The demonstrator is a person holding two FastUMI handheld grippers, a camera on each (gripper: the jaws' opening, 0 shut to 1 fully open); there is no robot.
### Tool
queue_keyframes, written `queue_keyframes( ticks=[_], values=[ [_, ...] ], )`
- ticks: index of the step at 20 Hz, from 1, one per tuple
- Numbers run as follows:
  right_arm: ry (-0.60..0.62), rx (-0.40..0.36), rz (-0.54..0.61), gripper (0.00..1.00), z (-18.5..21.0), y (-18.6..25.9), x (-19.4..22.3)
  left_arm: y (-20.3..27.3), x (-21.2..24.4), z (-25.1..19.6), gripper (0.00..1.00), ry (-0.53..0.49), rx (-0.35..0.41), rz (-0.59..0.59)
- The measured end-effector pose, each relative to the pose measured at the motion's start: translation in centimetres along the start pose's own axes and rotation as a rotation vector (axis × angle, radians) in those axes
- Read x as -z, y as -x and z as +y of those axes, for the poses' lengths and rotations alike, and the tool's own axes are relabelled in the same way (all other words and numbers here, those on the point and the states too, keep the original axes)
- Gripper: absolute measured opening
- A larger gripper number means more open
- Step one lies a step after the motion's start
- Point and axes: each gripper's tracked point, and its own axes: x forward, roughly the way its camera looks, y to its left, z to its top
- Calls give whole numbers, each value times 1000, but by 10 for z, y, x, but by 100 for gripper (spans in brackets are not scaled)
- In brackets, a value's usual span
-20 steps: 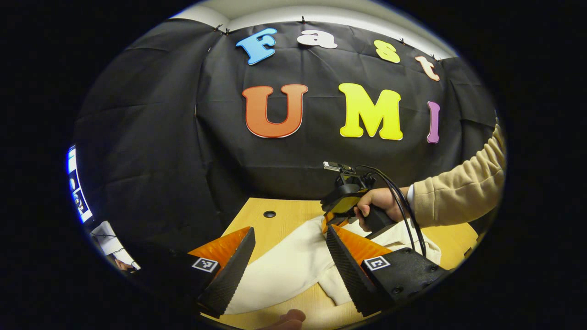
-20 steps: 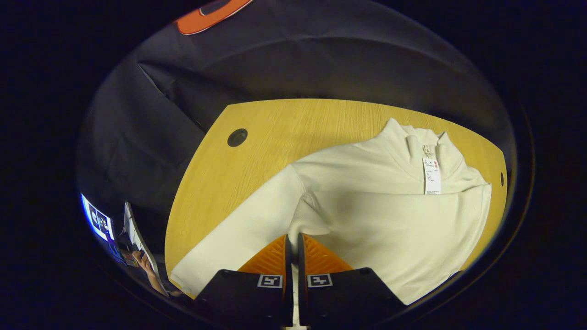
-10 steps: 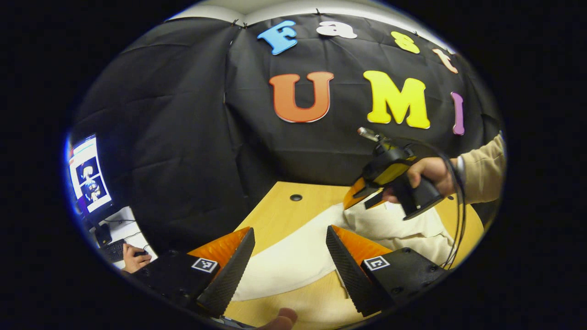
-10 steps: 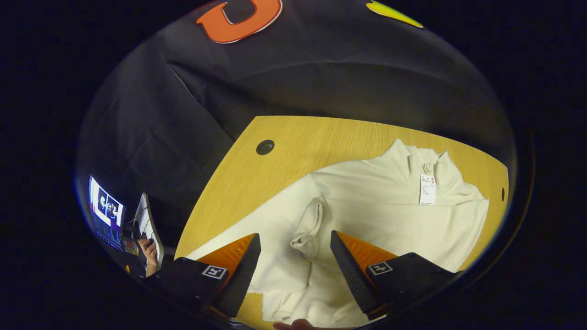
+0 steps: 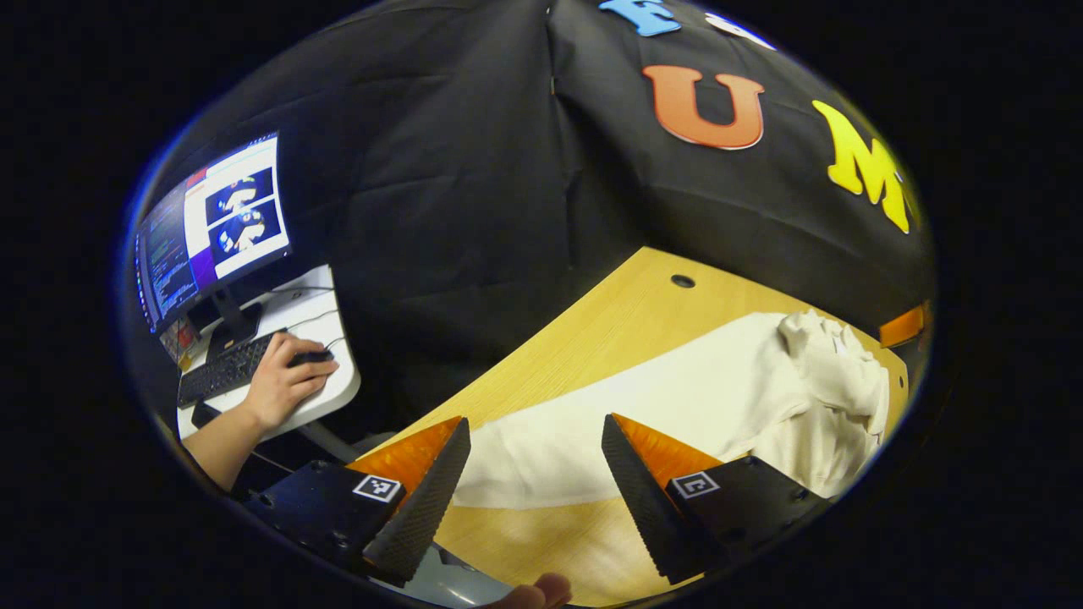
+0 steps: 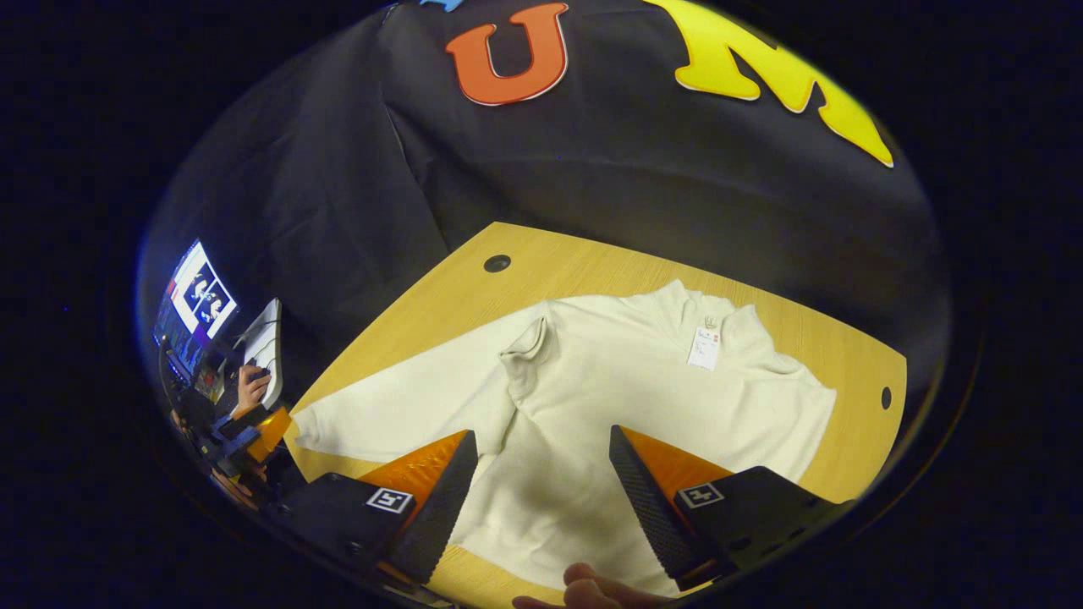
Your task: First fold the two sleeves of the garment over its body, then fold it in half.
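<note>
Cream sweater (image 6: 643,397) lies flat on the wooden table (image 6: 440,313), collar toward the black cloth wall (image 6: 609,169), a white tag (image 6: 704,348) hanging at the neck. One sleeve is folded over the body, its cuff (image 6: 526,340) bunched just beside the shoulder seam. The other sleeve (image 6: 389,414) lies stretched straight out from the sweater's body toward the table's near corner, its end reaching close to that edge. No containers on the table.

Right gripper (image 6: 541,499) hangs above the sweater's lower body, jaws spread wide, nothing between them, fingers not touching the fabric as far as can be told. A fingertip of the holding hand (image 6: 584,584) shows at the bottom of the right gripper view.

Left gripper (image 5: 535,499) is over the table edge beside the outstretched sleeve (image 5: 626,414), jaws spread wide, empty. In the left gripper view the sweater's body rises beyond the sleeve as a rumpled heap (image 5: 833,372).

Edges and room: bare wood lies between the sweater's collar and the wall, with a round cable hole (image 6: 497,263) in that strip on the stretched sleeve's side. A second hole (image 6: 885,396) sits near the table edge, past the sweater's folded side. The sweater's hem comes close to the near edge of the table.

Beyond the table, off the sleeve's end, a white desk (image 5: 313,372) carries a monitor (image 5: 211,228) and keyboard (image 5: 224,372); a person's hand (image 5: 283,385) rests on a mouse there
</note>
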Motion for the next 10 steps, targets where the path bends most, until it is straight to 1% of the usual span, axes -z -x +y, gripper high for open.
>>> queue_keyframes(
  ticks=[4, 7, 8, 9, 10],
  values=[
    [-23, -10, 21, 97, -6, 17, 40, -33, 24, 19, 100, 88, -45, 104],
    [-39, 18, 63, 97, -14, 17, 70, -46, 35, 39, 99, 145, -123, 188],
    [-44, 22, 78, 97, -15, 18, 78, -49, 38, 40, 99, 174, -132, 210],
    [-51, 24, 88, 94, -16, 19, 84, -55, 43, 40, 100, 209, -132, 242],
    [-57, 29, 94, 97, -16, 21, 88, -57, 48, 36, 99, 235, -123, 284]
  ],
)
